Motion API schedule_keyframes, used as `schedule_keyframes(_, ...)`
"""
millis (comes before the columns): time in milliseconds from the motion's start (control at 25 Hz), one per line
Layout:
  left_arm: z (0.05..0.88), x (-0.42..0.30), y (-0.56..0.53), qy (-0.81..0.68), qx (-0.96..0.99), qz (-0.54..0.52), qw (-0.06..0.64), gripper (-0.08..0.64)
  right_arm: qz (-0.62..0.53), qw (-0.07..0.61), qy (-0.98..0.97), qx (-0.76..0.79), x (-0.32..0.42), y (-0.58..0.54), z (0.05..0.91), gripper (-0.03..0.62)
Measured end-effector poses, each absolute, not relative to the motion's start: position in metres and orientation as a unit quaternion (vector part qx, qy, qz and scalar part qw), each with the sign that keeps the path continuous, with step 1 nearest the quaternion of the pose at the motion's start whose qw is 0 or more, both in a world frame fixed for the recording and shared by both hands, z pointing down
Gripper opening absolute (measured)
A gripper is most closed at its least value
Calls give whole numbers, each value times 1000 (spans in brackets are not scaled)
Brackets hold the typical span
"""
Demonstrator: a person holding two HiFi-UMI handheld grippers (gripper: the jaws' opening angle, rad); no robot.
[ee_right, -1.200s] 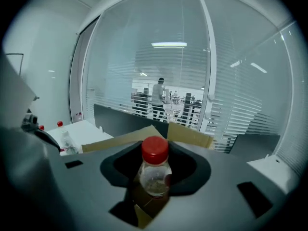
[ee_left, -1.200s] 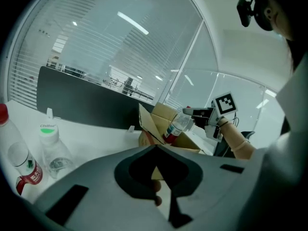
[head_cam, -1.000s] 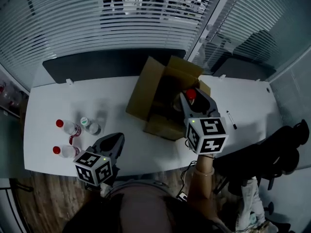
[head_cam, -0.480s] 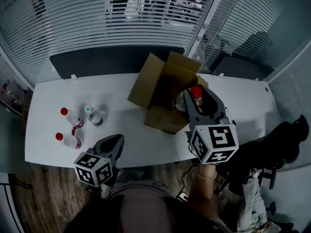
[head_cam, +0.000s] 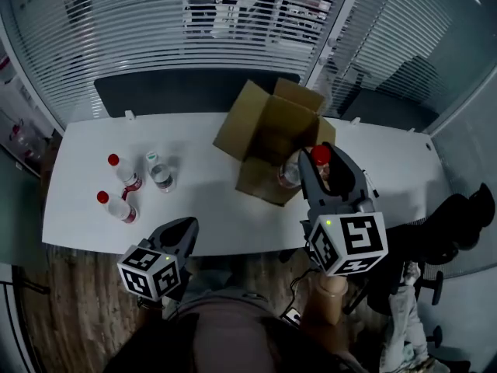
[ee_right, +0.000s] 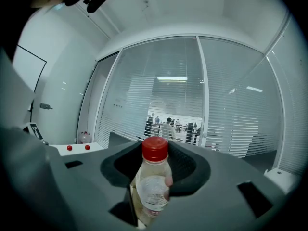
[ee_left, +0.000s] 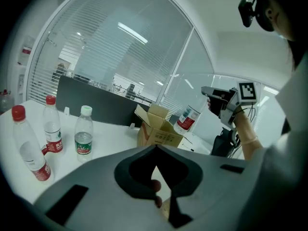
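Note:
My right gripper (head_cam: 330,179) is shut on a clear, red-capped water bottle (head_cam: 311,162), held in the air just beside the open cardboard box (head_cam: 268,127). In the right gripper view the bottle (ee_right: 152,189) stands upright between the jaws. The left gripper view shows that bottle (ee_left: 187,119) hanging above the box (ee_left: 156,133). My left gripper (head_cam: 178,231) hovers at the table's front edge, jaws together and nothing in them (ee_left: 155,150). Nearest it stand two red-capped bottles (head_cam: 124,173) (head_cam: 115,207) and a green-capped one (head_cam: 159,173).
The white table (head_cam: 202,216) runs in front of a dark panel (head_cam: 171,92) and a glass wall with blinds. A black office chair (head_cam: 458,224) stands at the right. A pen (head_cam: 371,193) lies near the table's right end.
The right gripper has lifted the red-capped bottle up out of the box and toward the table's front. The left gripper has stayed at the front edge.

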State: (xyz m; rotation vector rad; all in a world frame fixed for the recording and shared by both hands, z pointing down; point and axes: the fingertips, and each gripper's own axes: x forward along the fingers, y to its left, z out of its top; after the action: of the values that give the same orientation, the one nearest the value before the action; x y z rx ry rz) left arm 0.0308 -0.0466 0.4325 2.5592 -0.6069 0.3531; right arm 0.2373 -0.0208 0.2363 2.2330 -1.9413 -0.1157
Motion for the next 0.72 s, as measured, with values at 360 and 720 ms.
schedule_keyframes(360,436,-10,-8,-239,931,132,240,8,-25,94,-661,744,205,14,254,175)
schedule_keyframes(720,434,-50,22,-265,925,131,240,8,-4,100,-680,726,171,29,275,175)
